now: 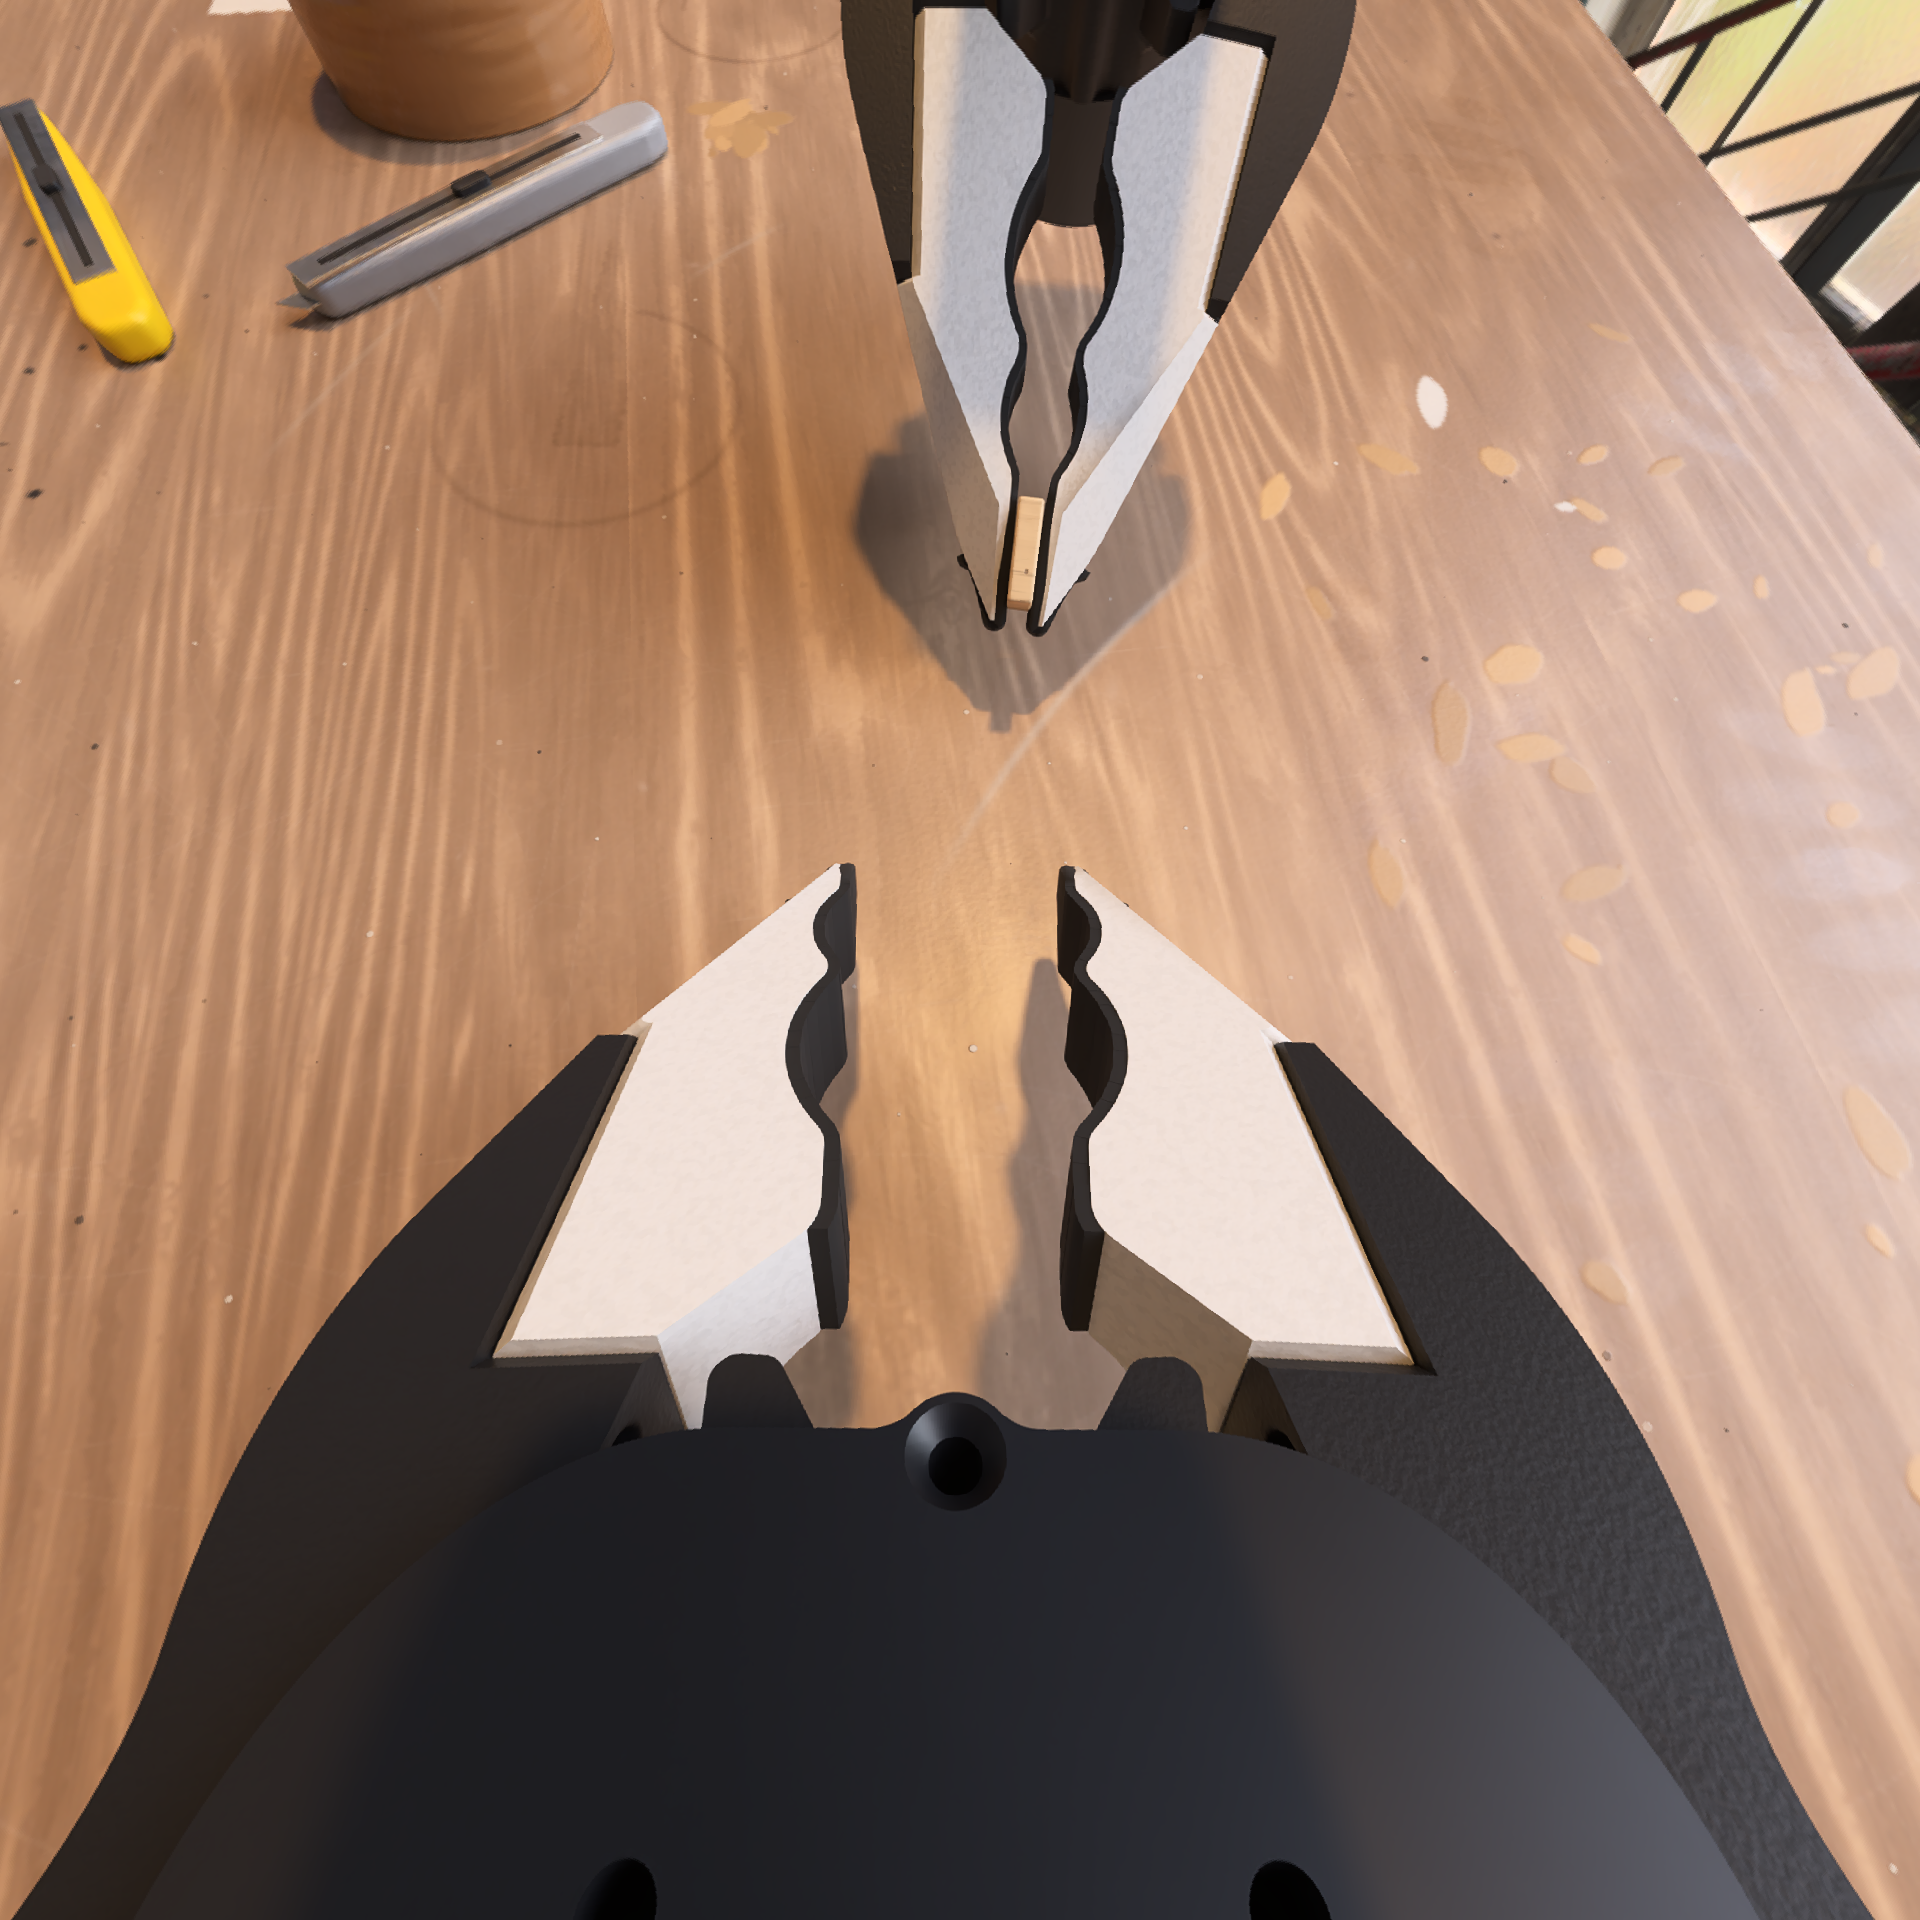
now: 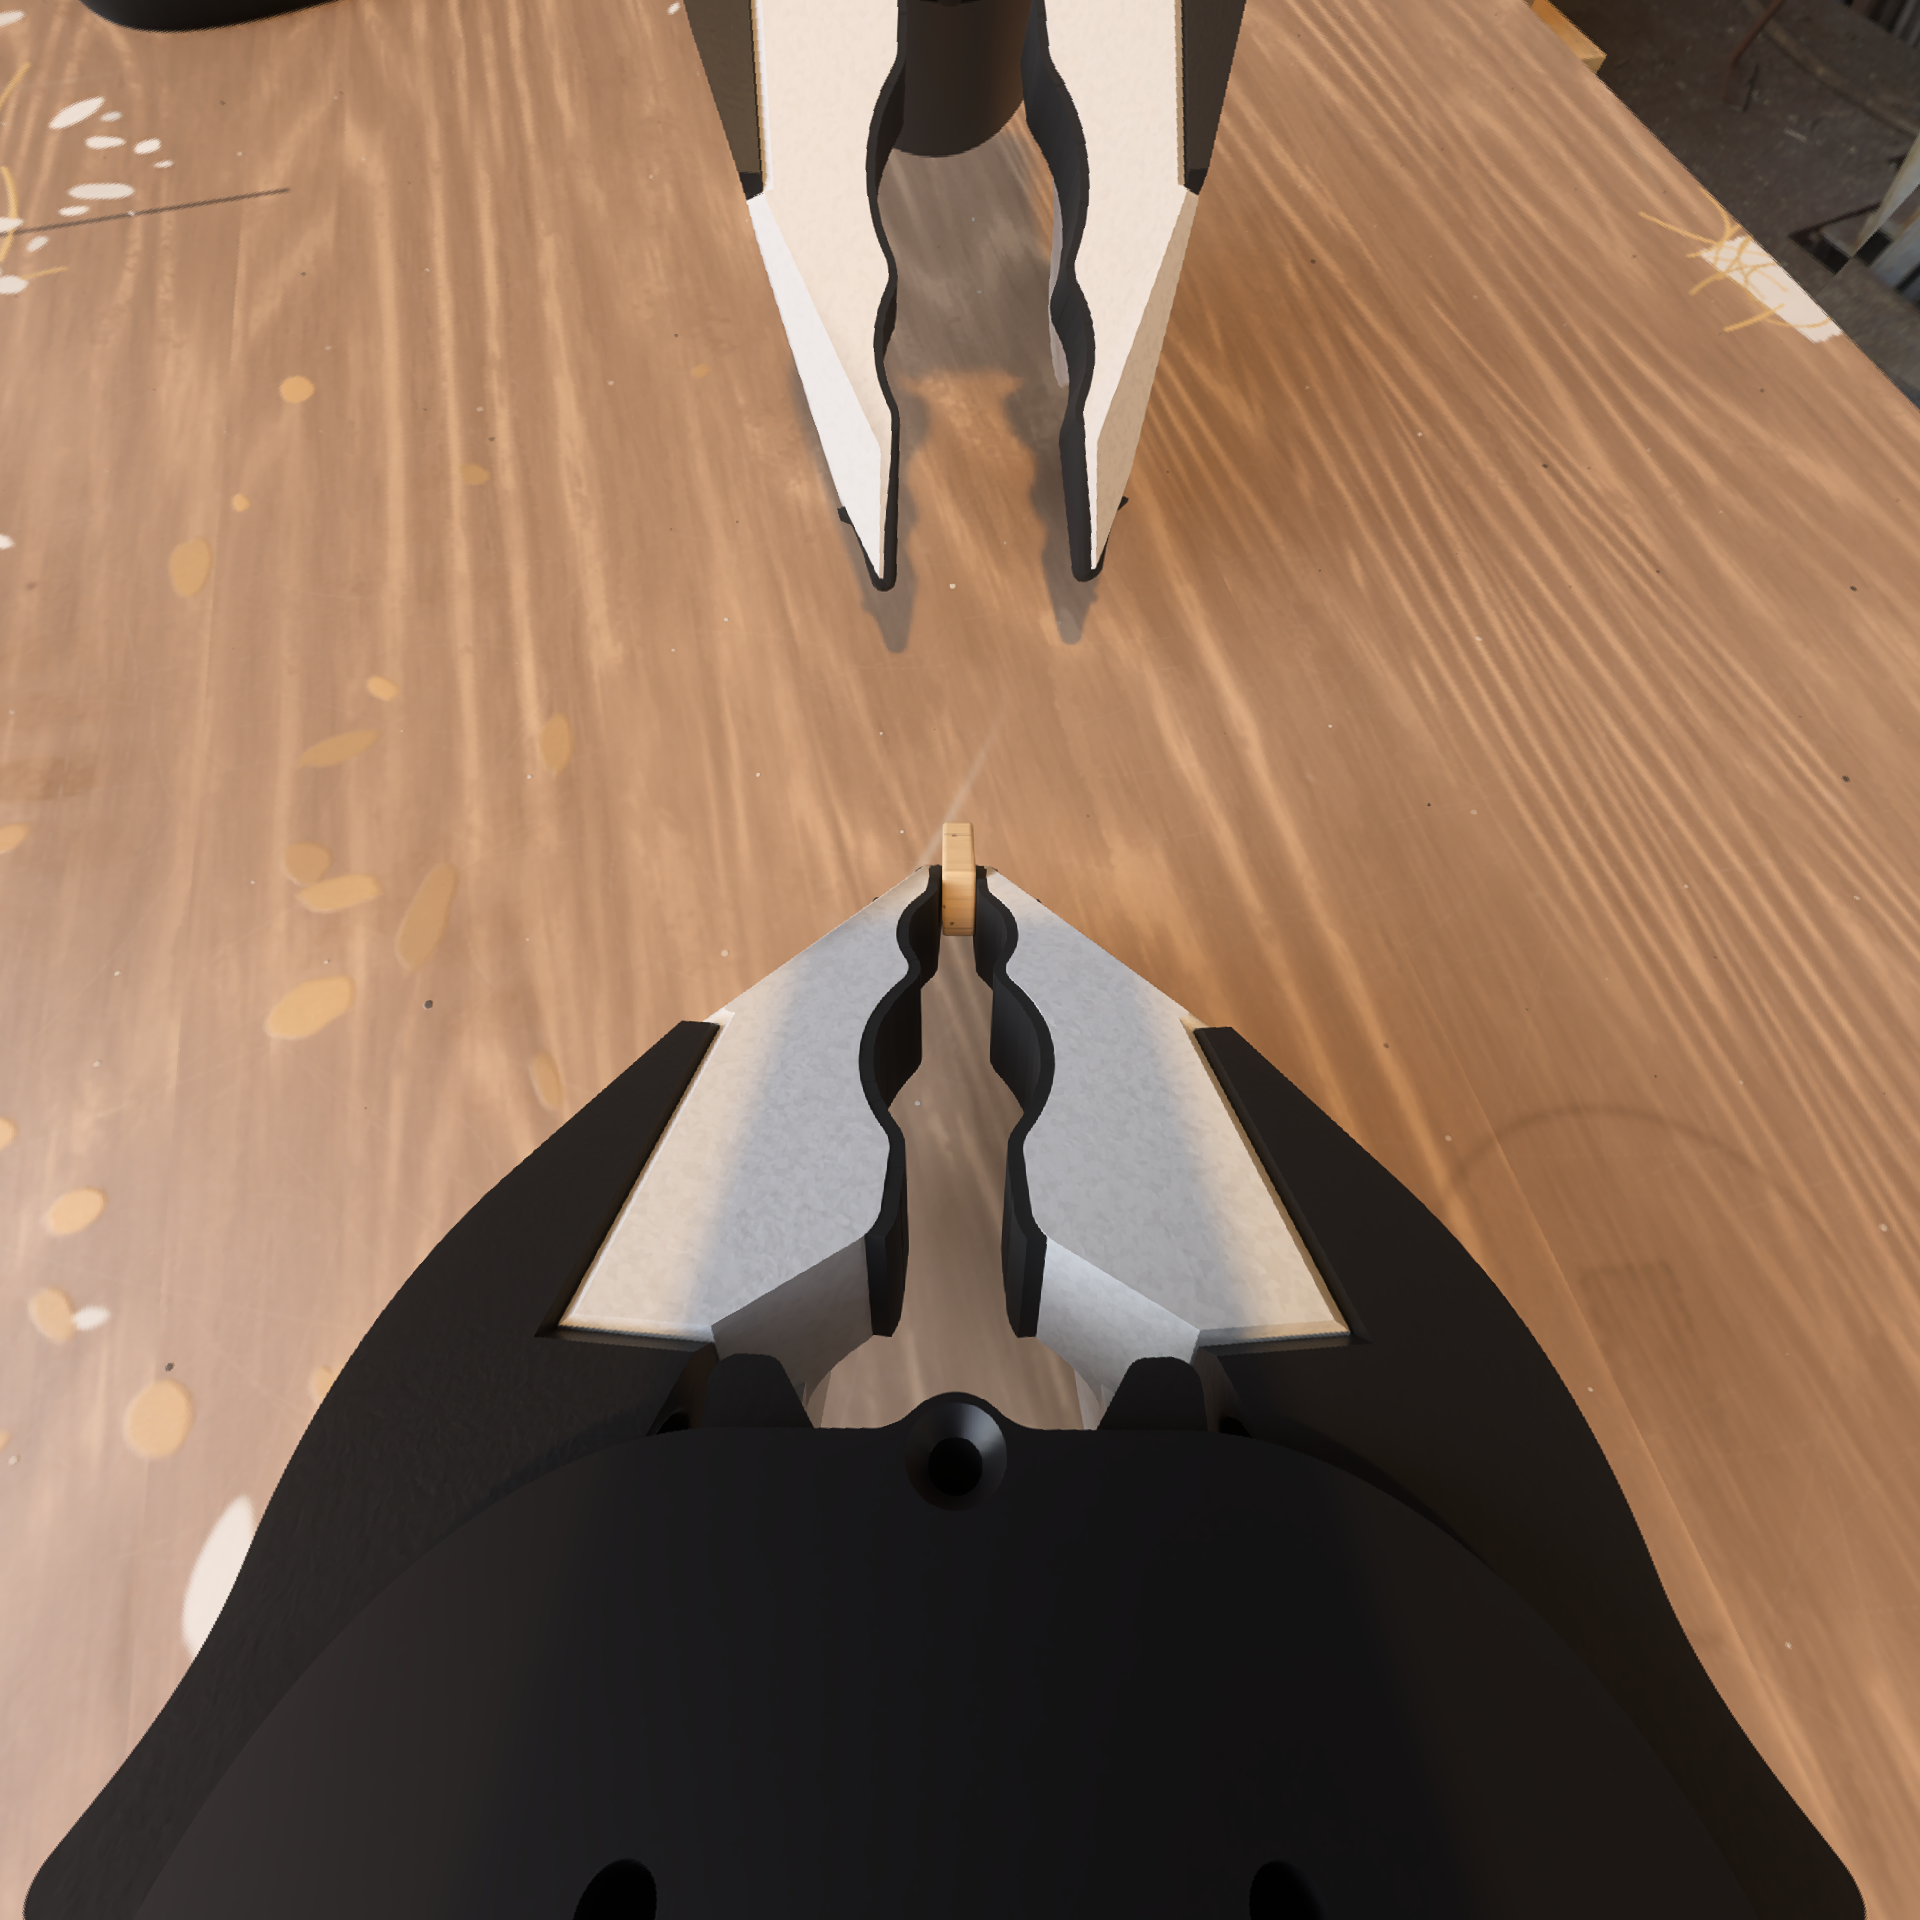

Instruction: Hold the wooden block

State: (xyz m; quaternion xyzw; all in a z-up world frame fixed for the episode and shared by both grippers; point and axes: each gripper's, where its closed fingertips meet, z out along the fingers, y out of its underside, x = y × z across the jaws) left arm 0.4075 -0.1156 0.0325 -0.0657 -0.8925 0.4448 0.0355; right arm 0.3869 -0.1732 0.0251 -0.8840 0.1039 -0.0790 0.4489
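The wooden block (image 2: pixel 957 881) is a small thin pale piece pinched between the tips of my right gripper (image 2: pixel 957 878), which is shut on it just above the table. The block's end sticks out a little past the fingertips. In the left wrist view the same block (image 1: pixel 1024 551) shows between the right gripper's tips (image 1: pixel 1016 613), facing me. My left gripper (image 1: pixel 956 878) is open and empty, a short way in front of the block. It also shows in the right wrist view (image 2: pixel 982 566), with its jaws apart.
A wooden table (image 1: pixel 520 727) with pale paint spots at one side. A yellow box cutter (image 1: pixel 88 239), a grey box cutter (image 1: pixel 478 208) and a round wooden pot (image 1: pixel 457 57) lie at the far left. The table edge (image 1: pixel 1766 239) runs along the right.
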